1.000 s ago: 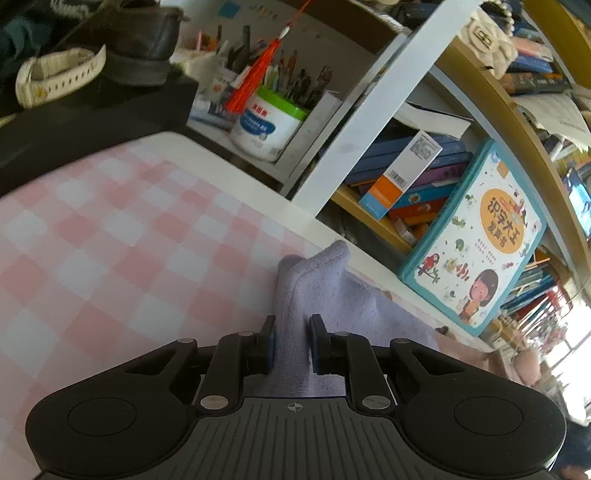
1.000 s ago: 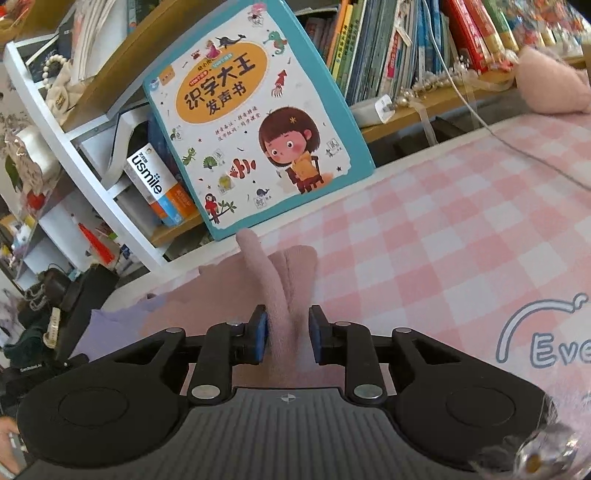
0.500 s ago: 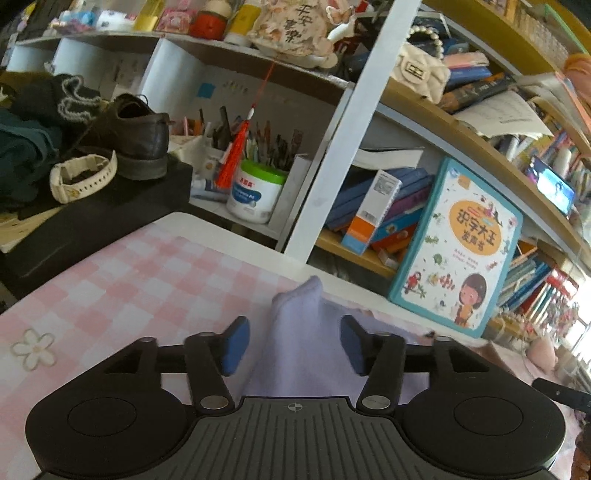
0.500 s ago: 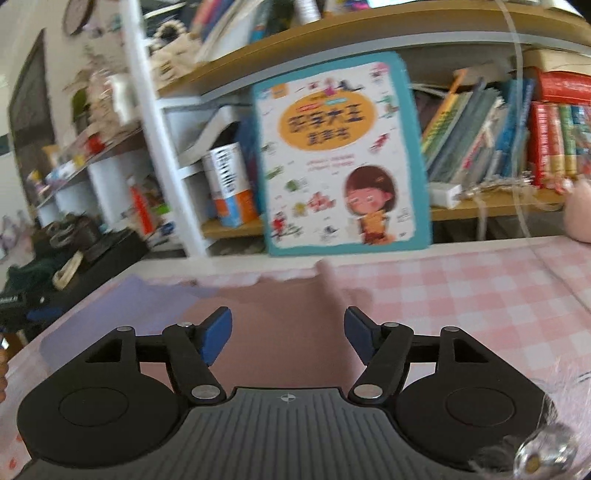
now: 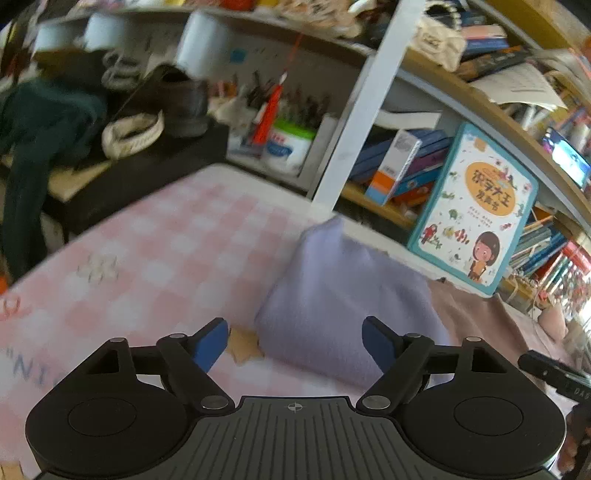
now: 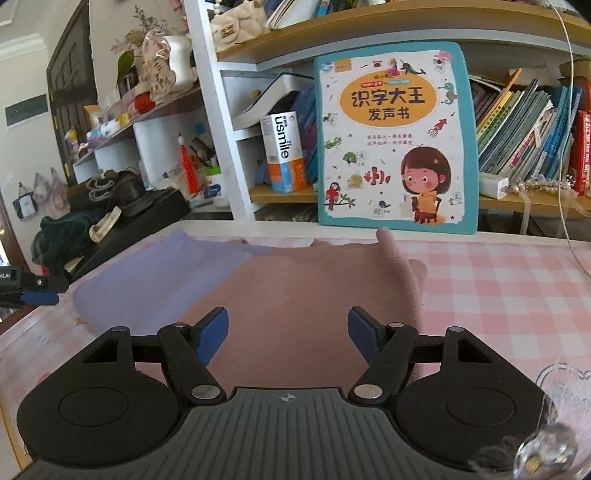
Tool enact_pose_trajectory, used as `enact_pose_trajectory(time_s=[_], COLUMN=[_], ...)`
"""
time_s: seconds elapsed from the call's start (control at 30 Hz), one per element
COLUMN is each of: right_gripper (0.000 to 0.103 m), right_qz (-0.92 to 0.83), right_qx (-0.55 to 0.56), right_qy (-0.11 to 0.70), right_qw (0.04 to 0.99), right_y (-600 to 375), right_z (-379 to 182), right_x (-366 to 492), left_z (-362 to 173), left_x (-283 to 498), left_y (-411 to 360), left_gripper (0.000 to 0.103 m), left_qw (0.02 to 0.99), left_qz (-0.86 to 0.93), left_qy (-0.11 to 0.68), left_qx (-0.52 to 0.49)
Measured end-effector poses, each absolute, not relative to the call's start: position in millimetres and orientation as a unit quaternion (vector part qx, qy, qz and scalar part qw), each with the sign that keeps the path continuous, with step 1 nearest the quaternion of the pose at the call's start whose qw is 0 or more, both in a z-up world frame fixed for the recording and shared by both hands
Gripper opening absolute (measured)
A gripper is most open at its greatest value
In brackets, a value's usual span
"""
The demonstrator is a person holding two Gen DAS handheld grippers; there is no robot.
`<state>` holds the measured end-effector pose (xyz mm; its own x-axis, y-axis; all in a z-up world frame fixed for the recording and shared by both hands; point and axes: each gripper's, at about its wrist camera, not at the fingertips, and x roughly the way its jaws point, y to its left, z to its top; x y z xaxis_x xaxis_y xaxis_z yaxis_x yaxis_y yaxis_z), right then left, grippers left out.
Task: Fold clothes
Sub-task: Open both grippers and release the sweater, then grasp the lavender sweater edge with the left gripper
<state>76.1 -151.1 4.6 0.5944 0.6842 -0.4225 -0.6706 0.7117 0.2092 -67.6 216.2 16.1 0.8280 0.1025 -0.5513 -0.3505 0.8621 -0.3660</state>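
A second ago both grippers pinched the two-tone lilac and dusty-pink soft knit garment (image 6: 258, 295); now the left gripper (image 5: 295, 345) and right gripper (image 6: 288, 330) gape empty above it. It lies on the pink checked tablecloth (image 6: 498, 288), apparently folded once.

Pink checked tablecloth (image 6: 498, 280) covers table. Teal picture book (image 6: 395, 140) stands upright against shelf (image 6: 406, 27). White usmile box (image 6: 284, 151) just left of it. Red tassel (image 5: 269, 114) hangs near pen pot (image 5: 288, 147). Brown shoe (image 5: 181, 107) on black surface.
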Motion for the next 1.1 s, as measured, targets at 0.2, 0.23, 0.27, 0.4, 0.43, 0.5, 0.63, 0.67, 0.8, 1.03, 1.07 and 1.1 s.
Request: enact_pose_trajectory(time_s=[0.2, 0.23, 0.27, 0.4, 0.43, 0.5, 0.63, 0.67, 0.8, 1.03, 1.07, 1.1], right_gripper=[0.069, 0.069, 0.069, 0.069, 0.069, 0.069, 0.069, 0.069, 0.069, 0.069, 0.069, 0.069], right_qz=[0.375, 0.376, 0.377, 0.383, 0.382, 0.38, 0.373, 0.371, 0.367, 0.366, 0.366, 0.366], right_qx=[-0.023, -0.027, -0.029, -0.021, -0.022, -0.021, -0.021, -0.022, -0.024, -0.024, -0.025, -0.026], right_qy=[0.239, 0.239, 0.239, 0.249, 0.25, 0.25, 0.253, 0.253, 0.261, 0.268, 0.269, 0.269], right_qw=[0.895, 0.895, 0.894, 0.889, 0.889, 0.89, 0.893, 0.893, 0.893, 0.891, 0.891, 0.891], right_y=[-141.9, -140.6, -139.8, -138.3, -137.9, -138.3, -138.9, -139.1, -138.9, -138.7, -138.6, -138.4], right_z=[2.6, 2.0, 1.3, -2.9, -3.5, -3.8, -4.1, -4.5, -6.9, -10.9, -11.1, -11.4], right_x=[67.2, 66.0, 65.2, 64.9, 64.7, 64.6, 65.3, 65.5, 67.1, 69.8, 69.9, 69.8], left_z=[0.8, -2.4, -6.7, -19.0, -21.1, -25.0, -30.0, -30.2, -31.6, -36.0, -32.5, -23.8], left_x=[-67.9, -68.5, -69.8, -74.7, -75.4, -71.9, -62.7, -59.7, -51.6, -48.5, -48.8, -49.5], left_y=[229.5, 232.6, 235.9, 242.4, 242.7, 241.7, 240.1, 240.1, 239.8, 239.1, 236.7, 230.7], left_gripper=[0.084, 0.084, 0.084, 0.069, 0.064, 0.055, 0.05, 0.05, 0.048, 0.018, 0.014, 0.013], left_qw=[0.886, 0.877, 0.867, 0.836, 0.831, 0.824, 0.813, 0.811, 0.801, 0.782, 0.789, 0.808], left_qz=[0.12, 0.114, 0.109, 0.116, 0.121, 0.124, 0.132, 0.134, 0.15, 0.168, 0.166, 0.16], left_qy=[0.289, 0.288, 0.282, 0.254, 0.248, 0.247, 0.235, 0.23, 0.208, 0.193, 0.188, 0.179], left_qx=[-0.343, -0.367, -0.395, -0.472, -0.484, -0.495, -0.516, -0.521, -0.541, -0.568, -0.56, -0.538])
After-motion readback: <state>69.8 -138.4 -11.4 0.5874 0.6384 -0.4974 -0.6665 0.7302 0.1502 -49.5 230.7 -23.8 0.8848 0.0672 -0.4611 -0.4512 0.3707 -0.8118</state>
